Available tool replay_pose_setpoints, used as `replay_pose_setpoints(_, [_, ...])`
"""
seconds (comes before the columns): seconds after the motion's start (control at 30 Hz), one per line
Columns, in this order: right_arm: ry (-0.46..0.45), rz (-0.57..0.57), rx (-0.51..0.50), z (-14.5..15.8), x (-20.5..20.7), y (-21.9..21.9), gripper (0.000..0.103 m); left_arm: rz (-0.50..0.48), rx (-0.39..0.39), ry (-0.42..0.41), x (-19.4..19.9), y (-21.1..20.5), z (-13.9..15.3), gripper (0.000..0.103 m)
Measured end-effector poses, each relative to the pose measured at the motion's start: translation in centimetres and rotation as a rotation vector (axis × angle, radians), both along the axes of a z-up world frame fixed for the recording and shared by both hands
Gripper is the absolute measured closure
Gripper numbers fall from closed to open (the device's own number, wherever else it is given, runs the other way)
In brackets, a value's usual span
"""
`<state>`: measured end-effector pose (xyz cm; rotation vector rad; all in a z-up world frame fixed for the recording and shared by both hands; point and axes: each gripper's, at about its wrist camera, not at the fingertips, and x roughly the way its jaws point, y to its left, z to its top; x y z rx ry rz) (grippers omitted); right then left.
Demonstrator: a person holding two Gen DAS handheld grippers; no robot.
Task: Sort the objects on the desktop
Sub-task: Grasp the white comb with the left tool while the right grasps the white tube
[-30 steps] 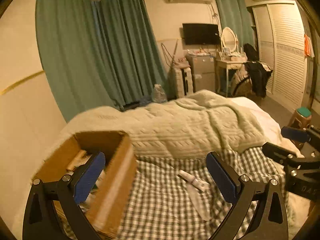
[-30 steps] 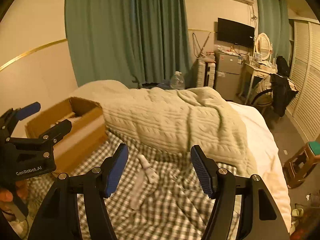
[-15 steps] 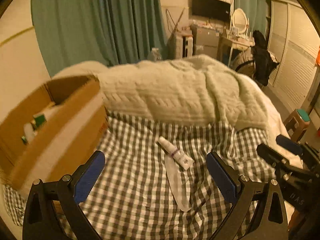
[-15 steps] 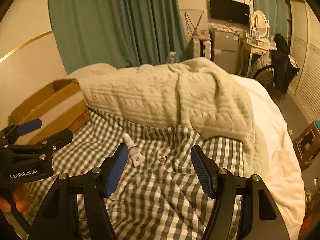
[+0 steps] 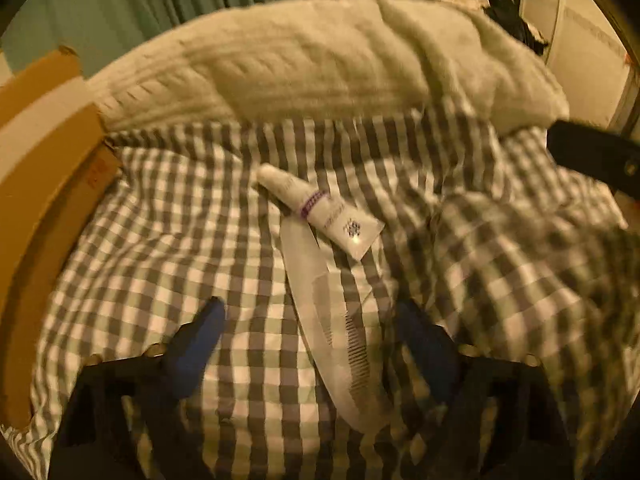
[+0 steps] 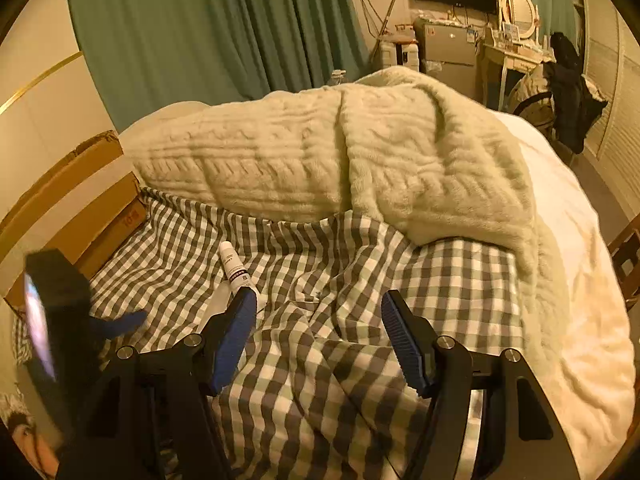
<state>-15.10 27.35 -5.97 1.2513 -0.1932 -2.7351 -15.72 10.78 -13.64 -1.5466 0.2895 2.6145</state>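
Left hand-held gripper (image 5: pixel 308 344) is pointed steeply down at the bed, jaws closing but not yet on anything. The white comb (image 5: pixel 332 320) lies between its blue pads, flat on the checked sheet (image 5: pixel 160 220); pads are apart from it on both sides. Left-wrist view is motion-blurred, so fine contact is hard to read, but a gap shows on each side.

White tube (image 5: pixel 320 210) with a purple band lies just beyond the comb, cap toward the folded blanket, its flat crimped end resting over the comb's far tip. Both things sit around the middle of the exposed checked area of the bed.

Cardboard box (image 5: pixel 44 168) stands at the left edge of the bed, touching the sheet; contents not visible from here.

Cream knitted blanket (image 6: pixel 340 160) is bunched across the far half of the bed, overlapping the checked sheet.

Right hand-held gripper (image 6: pixel 320 340) hangs over the sheet to the right of the tube, jaws parted, nothing between them but wrinkled fabric. From the right-wrist view the tube (image 6: pixel 234 268) sits just past its left pad and the left hand-held gripper (image 6: pixel 80 320) is blurred at the lower left, beside the box (image 6: pixel 80 216).
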Motion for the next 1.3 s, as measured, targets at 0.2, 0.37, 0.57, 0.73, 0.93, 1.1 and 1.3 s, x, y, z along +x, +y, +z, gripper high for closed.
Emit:
replay_pose_setpoints(0.2, [-0.03,0.043,-0.003,-1.1,-0.5,-2.0,0.039,-0.029,0.124,-0.053,-0.1,-1.1,-0.6,0.077])
replay_pose_setpoints(0.37, [-0.04,0.072,0.005,-1.6,-0.9,-4.5,0.039,0.044,0.126,0.089,0.9,-4.4,3.9,0.08])
replay_pose_setpoints(0.57, [-0.079,0.155,0.065,-3.3,-4.0,-8.3,0.039,0.165,0.165,0.108,-0.5,-9.8,5.2,0.099])
replay_pose_setpoints(0.73, [-0.143,0.221,0.117,-5.5,-7.8,-10.1,0.039,0.183,0.207,0.058,-1.3,-11.5,3.4,0.1])
replay_pose_setpoints(0.93, [-0.258,0.276,0.159,-10.7,-12.3,-12.7,0.039,0.179,0.226,0.056,-2.4,-12.4,3.0,0.099])
replay_pose_setpoints(1.1, [-0.259,0.289,0.207,-11.9,-12.1,-13.5,0.081,0.162,0.267,0.028,-2.9,-13.1,2.6,0.099])
replay_pose_setpoints(1.3, [-0.206,0.261,0.156,-9.6,-9.0,-12.3,0.092,0.126,0.288,0.041,-1.6,-12.7,3.4,0.1])
